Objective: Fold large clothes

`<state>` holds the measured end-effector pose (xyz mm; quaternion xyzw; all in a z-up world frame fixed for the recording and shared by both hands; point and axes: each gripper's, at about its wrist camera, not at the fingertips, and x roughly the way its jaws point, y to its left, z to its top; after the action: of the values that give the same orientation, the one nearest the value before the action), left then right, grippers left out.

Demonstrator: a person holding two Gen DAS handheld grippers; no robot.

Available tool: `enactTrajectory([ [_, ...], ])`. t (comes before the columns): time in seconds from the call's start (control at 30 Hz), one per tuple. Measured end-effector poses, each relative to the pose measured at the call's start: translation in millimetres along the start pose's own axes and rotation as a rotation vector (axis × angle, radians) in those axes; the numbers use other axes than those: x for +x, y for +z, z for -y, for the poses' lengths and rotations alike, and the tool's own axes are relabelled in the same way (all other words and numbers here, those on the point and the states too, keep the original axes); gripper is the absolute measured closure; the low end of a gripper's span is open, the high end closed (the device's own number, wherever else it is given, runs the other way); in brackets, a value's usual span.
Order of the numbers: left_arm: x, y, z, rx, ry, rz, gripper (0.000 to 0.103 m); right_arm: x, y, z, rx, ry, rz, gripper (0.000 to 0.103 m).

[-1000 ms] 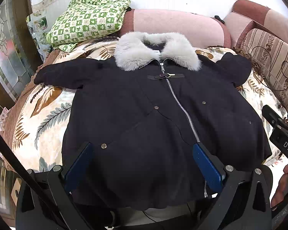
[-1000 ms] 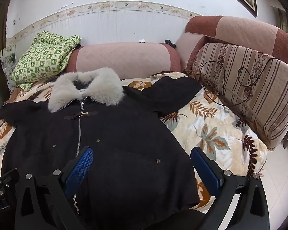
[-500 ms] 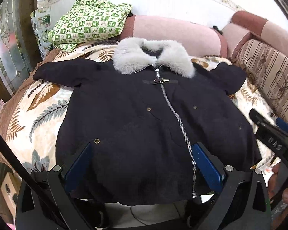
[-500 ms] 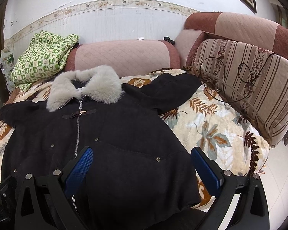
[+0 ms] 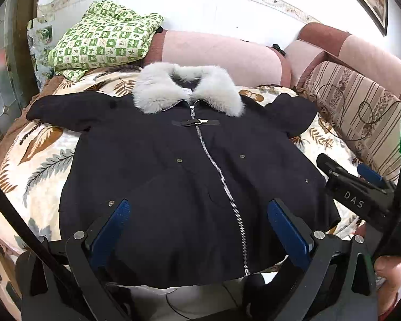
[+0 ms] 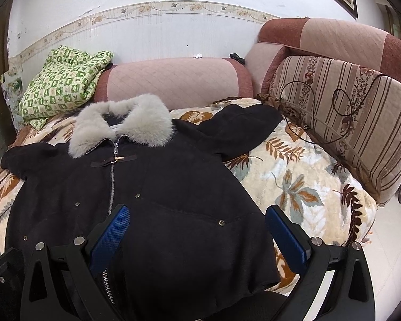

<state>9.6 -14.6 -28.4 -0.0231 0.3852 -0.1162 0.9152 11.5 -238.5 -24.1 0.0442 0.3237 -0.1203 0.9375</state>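
1. Coat [image 5: 189, 176], dark, zipped, grey fur collar [image 5: 187, 91]: lies flat, front up, on leaf-print blanket [image 6: 302, 187].
2. Left gripper [image 5: 200, 230]: jaws apart over the coat's hem, holding nothing.
3. Right gripper [image 6: 197, 232]: jaws apart, empty, at the coat's right hem; lettering "DAS" on its body.
4. Green checked quilt [image 5: 104, 40]: behind the coat's left sleeve.

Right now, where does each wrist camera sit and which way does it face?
Left wrist: behind the open left gripper, facing the dark zipped coat with grey fur collar head-on; the right gripper and a hand show at the edge.
Right wrist: behind the open right gripper, above the coat's hem corner, facing the striped sofa cushion.
Shared: coat, leaf-print blanket, green checked quilt.
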Motion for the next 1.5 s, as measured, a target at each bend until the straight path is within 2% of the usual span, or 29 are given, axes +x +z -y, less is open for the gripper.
enactTrajectory([
  [0.07, 1.2, 0.4, -1.4, -0.008, 0.007, -0.006, 0.001, -0.5, 0.0, -0.4, 0.004, 0.003, 0.003, 0.001],
  [0.2, 7.5, -0.5, -5.5, -0.006, 0.084, -0.04, 0.001, -0.7, -0.7, -1.0, 0.009, 0.01, 0.003, 0.001],
  [0.5, 7.4, -2.3, -12.7, -0.012, 0.13, -0.042, 0.001, 1.2, -2.6, -4.9, -0.004, 0.014, -0.01, 0.001],
  [1.5, 26.7, -6.1, -21.0, -0.008, 0.172, -0.099, 0.001, 19.2, -11.3, -6.2, 0.005, 0.024, -0.065, 0.001],
])
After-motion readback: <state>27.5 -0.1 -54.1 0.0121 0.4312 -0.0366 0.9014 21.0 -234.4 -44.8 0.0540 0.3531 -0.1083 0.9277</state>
